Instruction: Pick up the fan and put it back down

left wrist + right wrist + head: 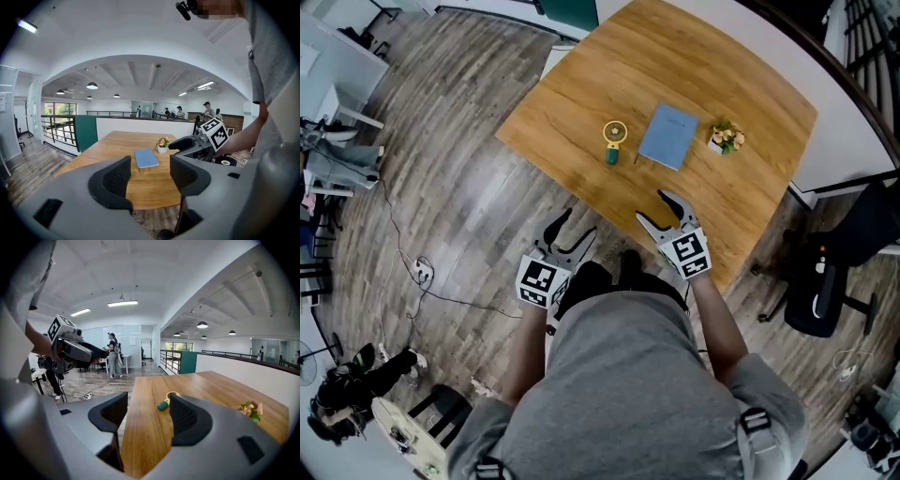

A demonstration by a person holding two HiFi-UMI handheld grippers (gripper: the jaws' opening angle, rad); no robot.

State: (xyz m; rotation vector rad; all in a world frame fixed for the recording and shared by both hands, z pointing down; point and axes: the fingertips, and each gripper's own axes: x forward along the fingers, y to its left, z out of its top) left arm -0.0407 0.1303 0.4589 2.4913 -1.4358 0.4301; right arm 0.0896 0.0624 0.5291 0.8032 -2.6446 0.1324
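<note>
A: Where is the fan (614,139) lying at this moment?

B: It is lying flat on the tabletop (581,103), just to the left of a blue notebook (668,136). A small flower pot (725,139) is standing on the other side of that notebook. Nothing is touching the fan.

A: Are the grippers holding something?

B: No. The left gripper (575,228) is hovering beside the near edge of the tabletop, over the wooden floor (469,206). Its fingers (115,178) are standing apart with nothing between them. The right gripper (656,208) is hovering over the near part of the tabletop, and it is also keeping its fingers apart and gripping nothing. Both are staying well apart from the fan.

A: What is being hidden or cut off?

B: In the right gripper view one finger is covering part of the fan's yellow ring, so mostly the green handle is showing. In the head view the person's body is covering the lower part, and the picture's top edge is cutting off the far corner of the tabletop.

A: Is any writing showing?

B: The marker cube (686,251) is showing only black and white squares. The notebook cover is appearing too small for reading.
</note>
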